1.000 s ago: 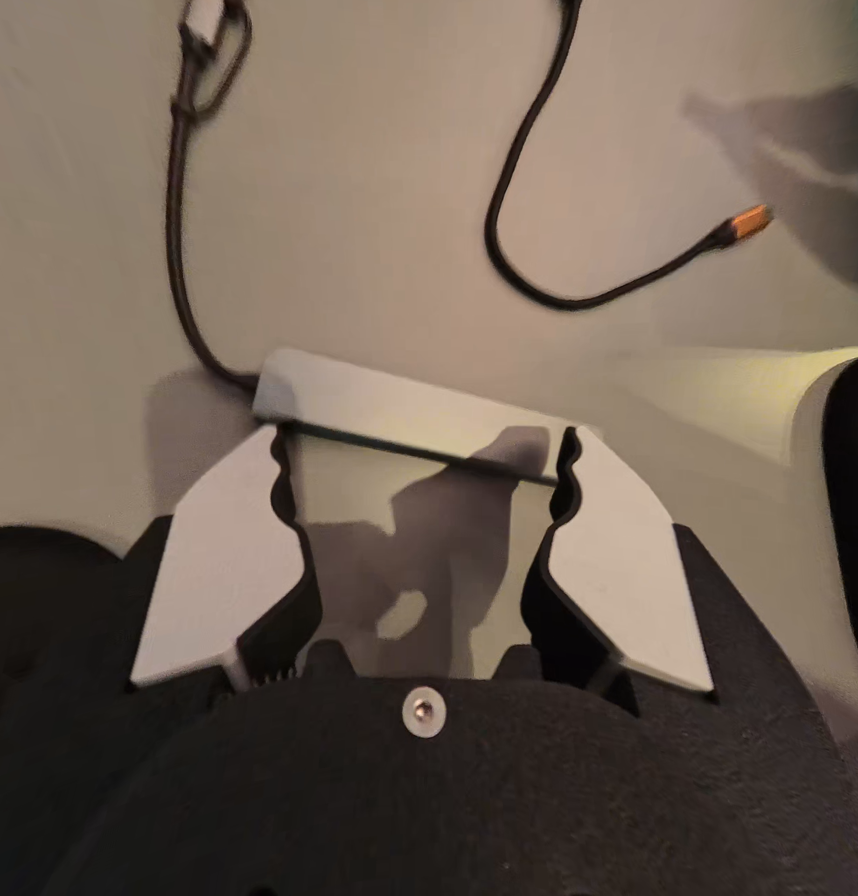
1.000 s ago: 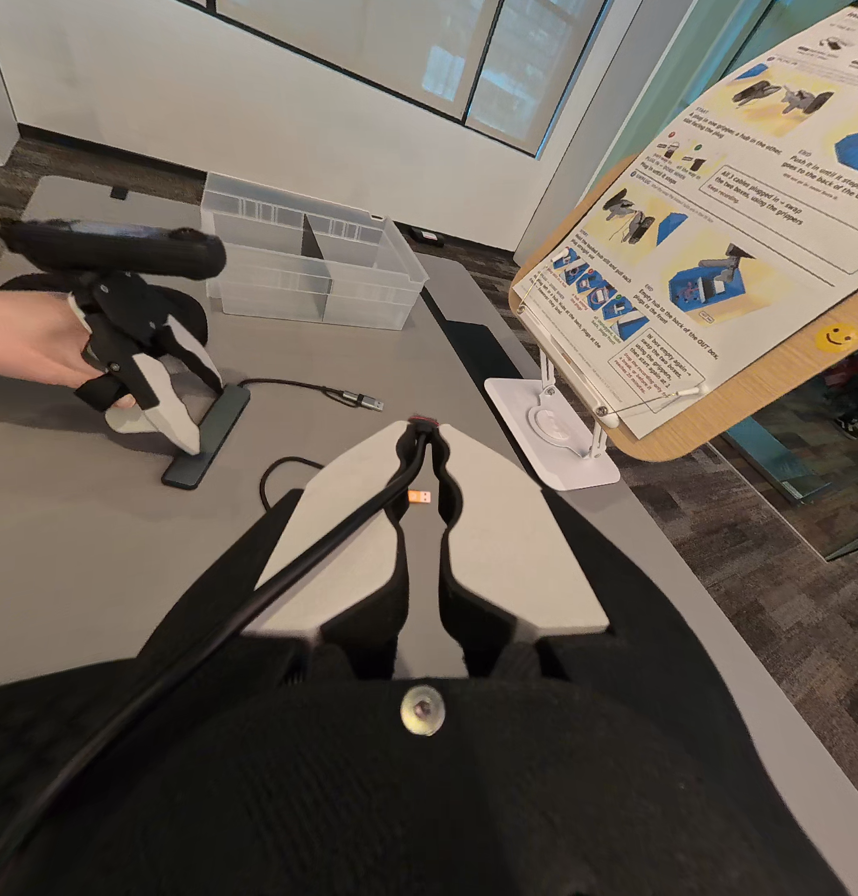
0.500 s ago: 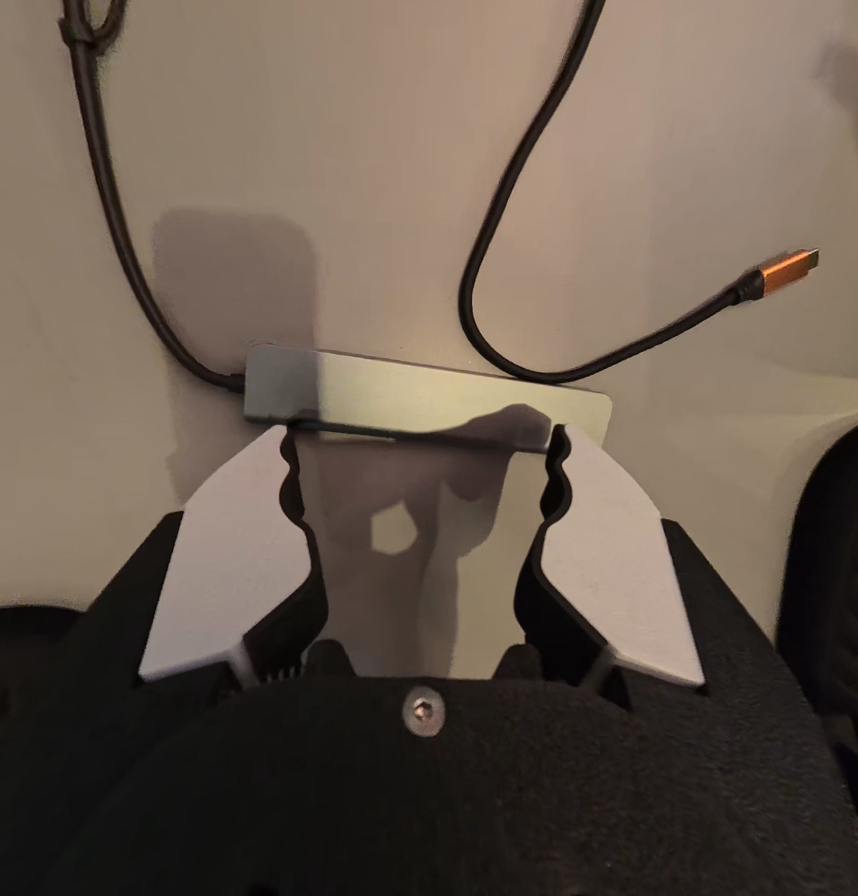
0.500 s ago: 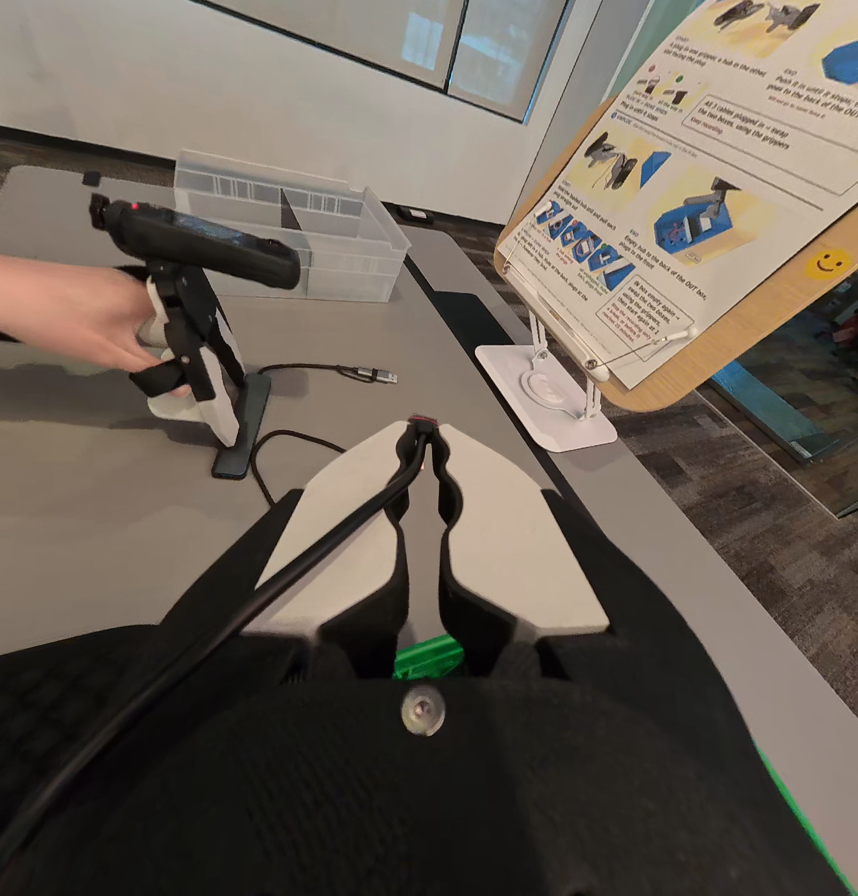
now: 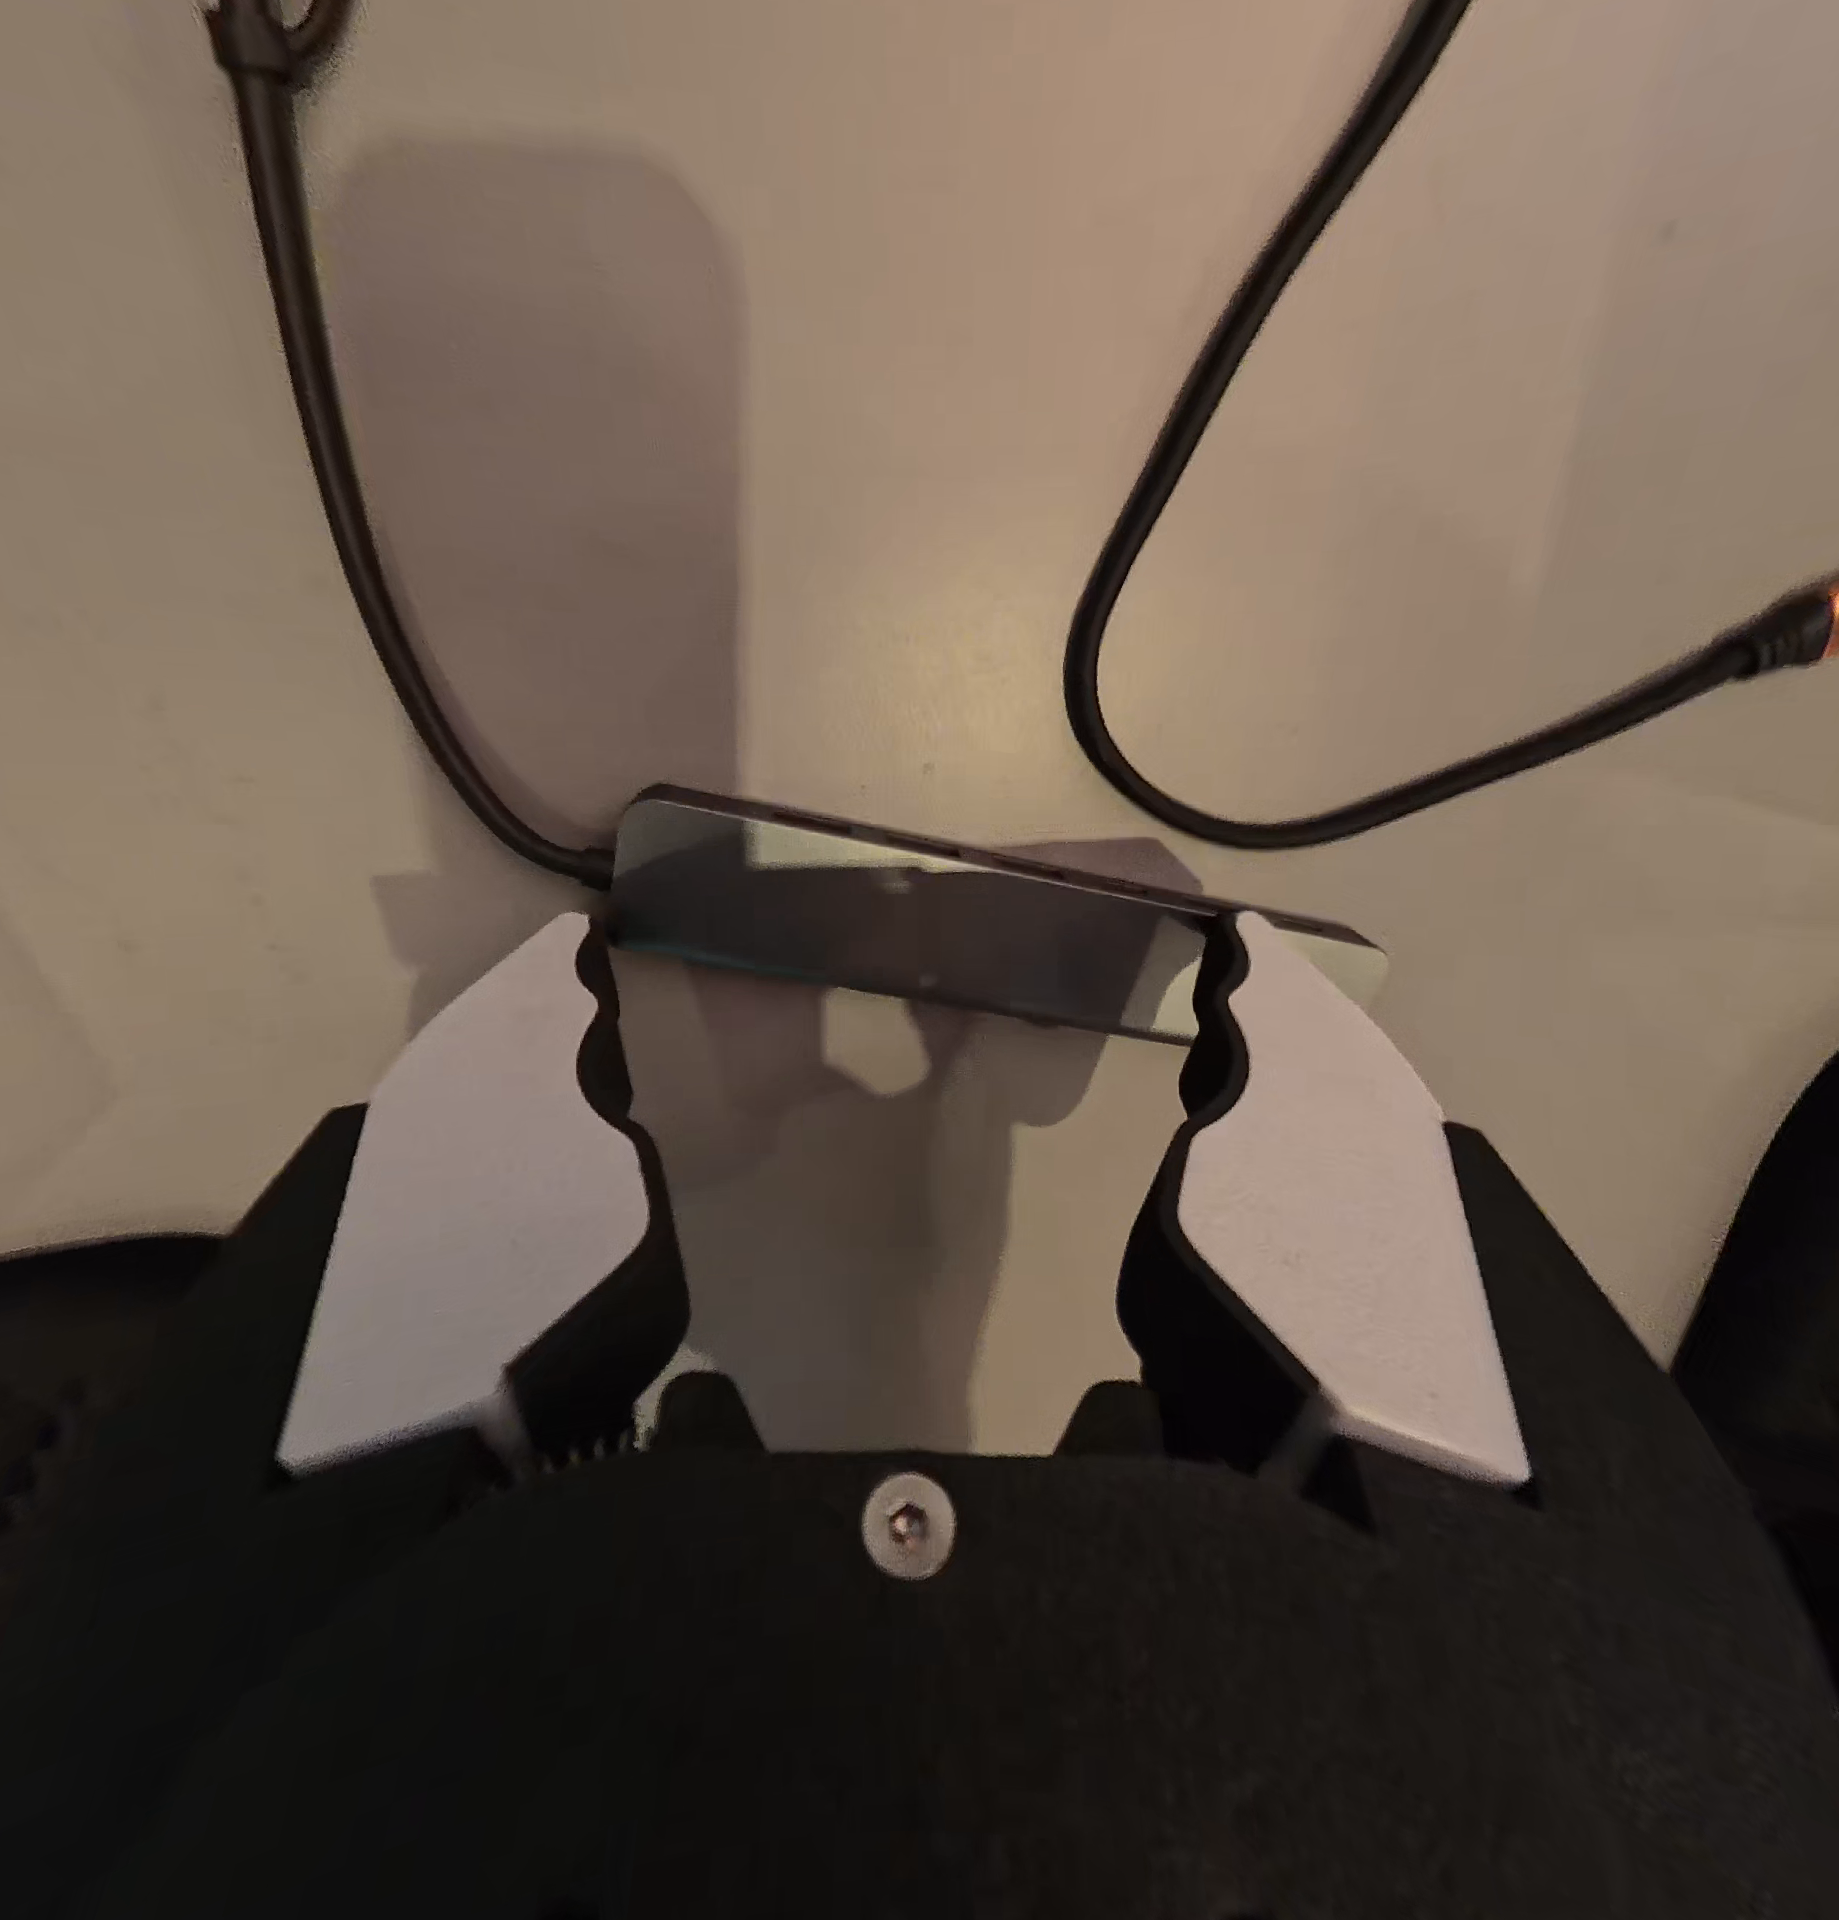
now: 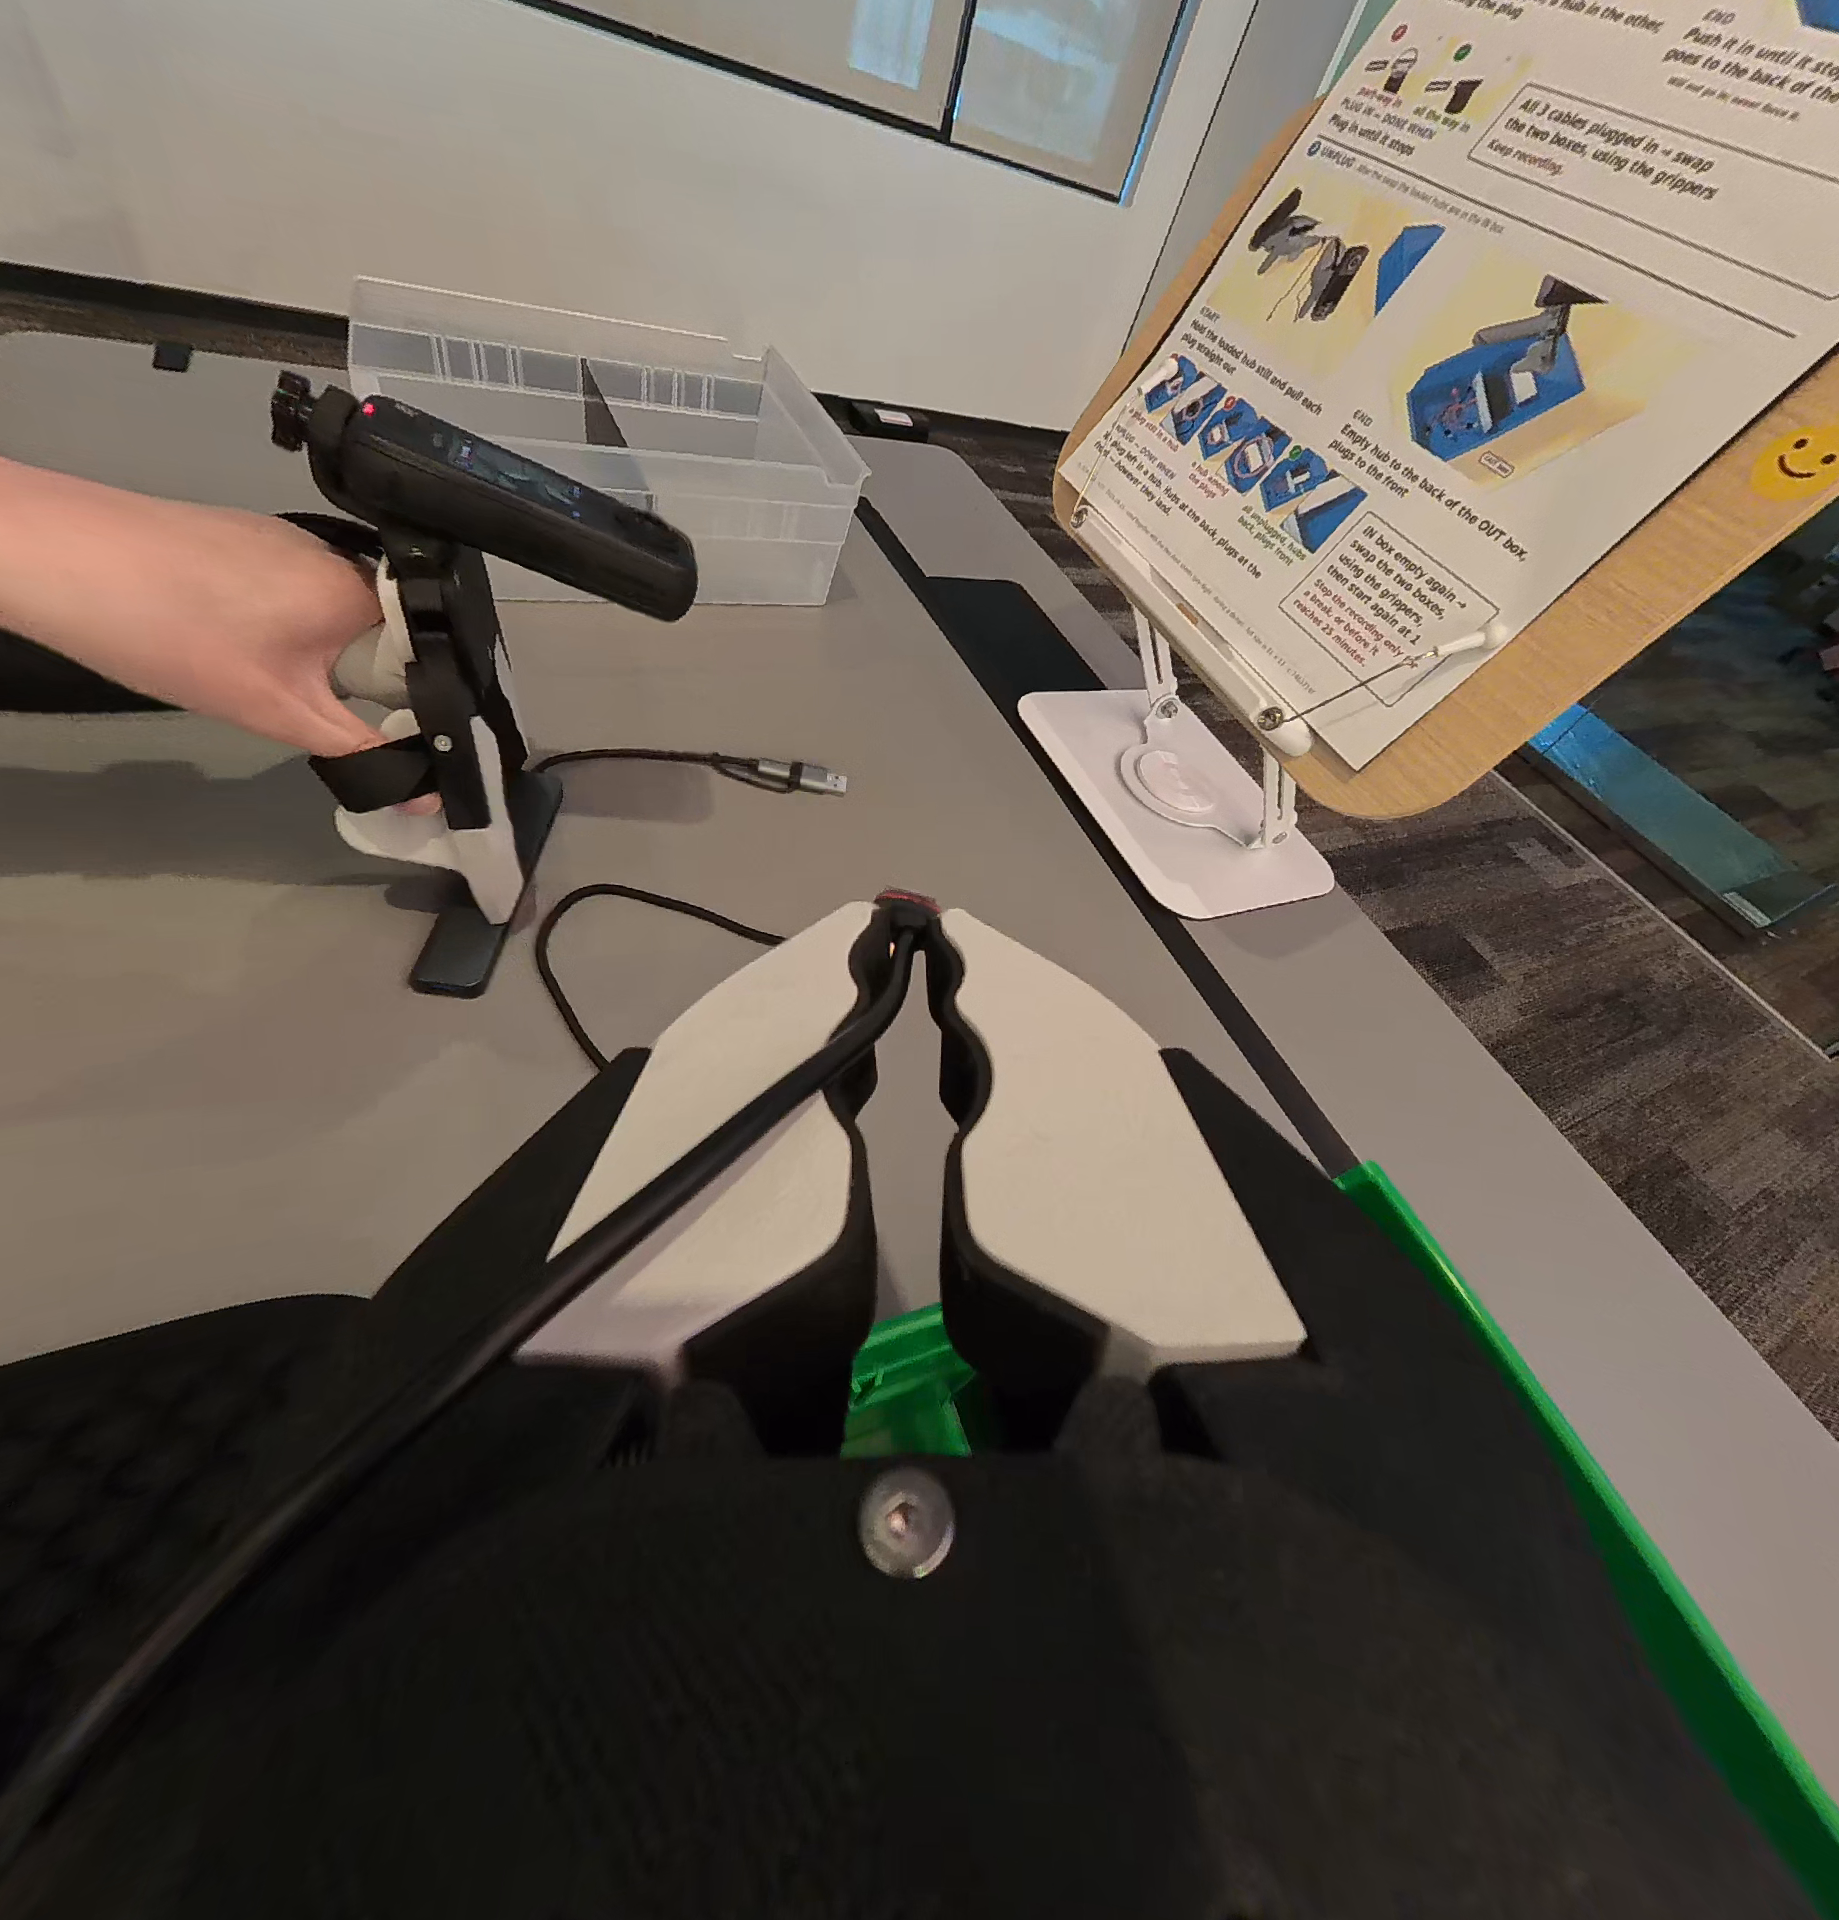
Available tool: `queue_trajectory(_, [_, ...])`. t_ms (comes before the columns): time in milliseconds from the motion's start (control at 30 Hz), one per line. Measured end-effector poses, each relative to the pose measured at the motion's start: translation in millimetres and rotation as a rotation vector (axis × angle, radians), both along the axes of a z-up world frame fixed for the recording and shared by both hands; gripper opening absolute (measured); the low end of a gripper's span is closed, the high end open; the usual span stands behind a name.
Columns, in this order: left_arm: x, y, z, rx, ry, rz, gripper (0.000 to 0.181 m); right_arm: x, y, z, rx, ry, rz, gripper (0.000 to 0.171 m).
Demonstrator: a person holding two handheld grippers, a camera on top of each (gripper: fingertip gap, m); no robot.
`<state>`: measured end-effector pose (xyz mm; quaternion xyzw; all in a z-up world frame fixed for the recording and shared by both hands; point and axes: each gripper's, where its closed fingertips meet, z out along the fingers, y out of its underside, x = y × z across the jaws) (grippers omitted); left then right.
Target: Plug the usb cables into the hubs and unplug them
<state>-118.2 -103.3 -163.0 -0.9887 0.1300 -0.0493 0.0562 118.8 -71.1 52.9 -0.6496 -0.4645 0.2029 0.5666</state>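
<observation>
**Cable held ready while the other tool props up the hub**

Nearest, the right gripper (image 6: 910,920) is clenched on a thin black USB cable (image 6: 686,1164), its red-tipped plug at the fingertips, above a green bin edge (image 6: 1580,1475). Farther along the grey table (image 6: 167,1091), the left gripper (image 5: 904,997) stands spread wide – released – its tips against the slim dark grey rectangular hub (image 5: 894,914), tipped on edge. A loose orange-ended cable (image 5: 1819,634) lies just beside it. Unclamped, the hub could topple or slide if the plug pushes in. A second ago the hub lay flatter; it has since been tilted up, and the right gripper has drawn back.
</observation>
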Motion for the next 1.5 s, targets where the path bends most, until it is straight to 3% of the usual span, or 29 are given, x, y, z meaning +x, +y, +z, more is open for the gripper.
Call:
queue_trajectory(300, [-19.1,-26.0,1.8,-0.043,0.004,-0.388,0.091,-13.1,-1.5,-2.5,-0.006,-0.030,0.040,0.007])
queue_trajectory(467, [-29.9,-25.3,4.0,-0.059,-0.016,-0.501,0.073,-25.5,-2.6,-6.8,-0.008,-0.081,0.063,0.007])
queue_trajectory(567, [-26.1,-17.1,7.4,-0.068,-0.117,-0.216,0.058,-28.1,-2.2,-9.6,-0.015,-0.100,0.063,0.007])
queue_trajectory(633, [-11.8,-13.1,14.9,-0.037,-0.290,0.045,0.080,-27.0,-1.0,-11.0,-0.020,-0.107,0.055,0.007])
queue_trajectory(667, [-10.0,-13.9,16.0,-0.017,-0.317,0.122,0.083,-26.3,-0.5,-11.6,-0.023,-0.107,0.053,0.007])
queue_trajectory(767, [-21.8,-31.2,6.5,-0.032,-0.097,0.094,0.081,-24.6,1.2,-12.4,-0.028,-0.104,0.047,0.006])
queue_trajectory(800, [-24.9,-36.5,4.0,-0.044,-0.020,0.087,0.095,-24.4,1.5,-12.6,-0.030,-0.103,0.046,0.006])
queue_trajectory(833, [-21.6,-38.7,2.4,-0.045,0.007,0.089,0.102,-24.4,1.7,-13.2,-0.034,-0.104,0.044,0.006])
queue_trajectory(1100, [-9.9,-38.1,-3.8,-0.146,0.120,0.157,0.096,-26.9,2.1,-24.5,-0.065,-0.177,0.033,0.006])
queue_trajectory(1233, [-8.7,-54.7,0.5,-0.264,0.159,0.006,0.055,-27.9,1.9,-23.7,-0.058,-0.174,0.040,0.006])
queue_trajectory(1500, [-24.3,-57.8,3.6,-0.296,0.170,-0.375,0.046,-25.1,1.3,-19.0,-0.038,-0.148,0.040,0.007])
